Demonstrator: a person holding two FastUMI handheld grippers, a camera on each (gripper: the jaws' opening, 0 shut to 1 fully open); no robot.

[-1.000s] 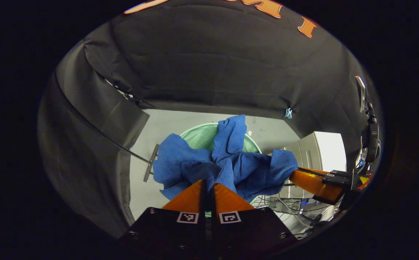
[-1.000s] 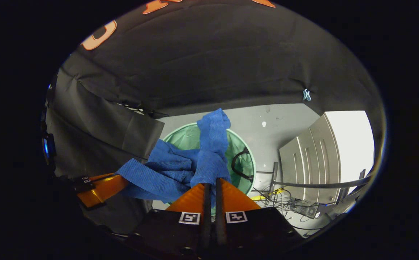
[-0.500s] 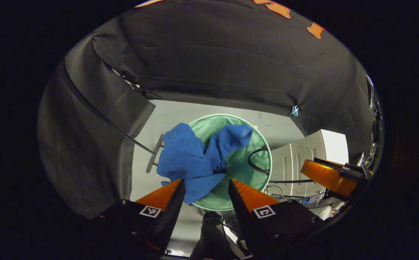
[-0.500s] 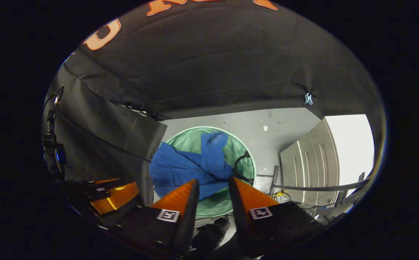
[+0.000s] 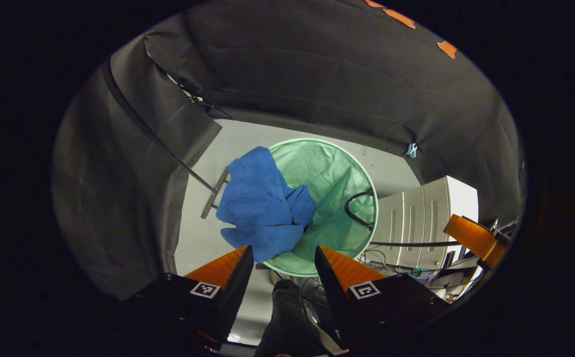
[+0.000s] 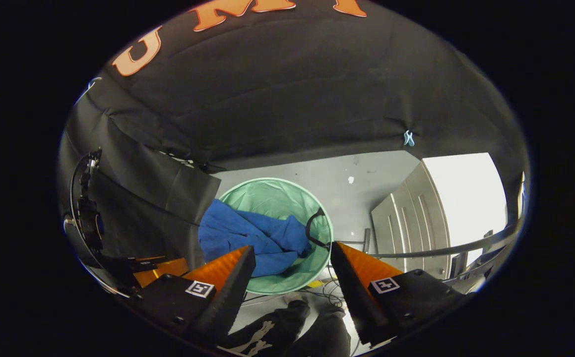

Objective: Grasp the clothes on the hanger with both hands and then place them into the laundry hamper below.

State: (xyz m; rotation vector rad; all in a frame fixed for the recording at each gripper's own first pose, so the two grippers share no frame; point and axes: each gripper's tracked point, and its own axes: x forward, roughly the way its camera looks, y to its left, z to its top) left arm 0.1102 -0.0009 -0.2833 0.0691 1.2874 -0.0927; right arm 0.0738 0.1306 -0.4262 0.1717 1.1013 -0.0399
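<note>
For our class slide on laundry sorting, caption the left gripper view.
Open left gripper above a round green mesh laundry hamper, crumpled blue knit garment draped over its rim.

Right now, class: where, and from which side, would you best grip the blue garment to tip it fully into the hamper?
Probably the bunched fold of the blue garment overhanging the green hamper rim, taken from above: that part drapes outside.

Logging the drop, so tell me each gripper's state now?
Left gripper: open, holding nothing.
Right gripper: open, holding nothing.
</note>
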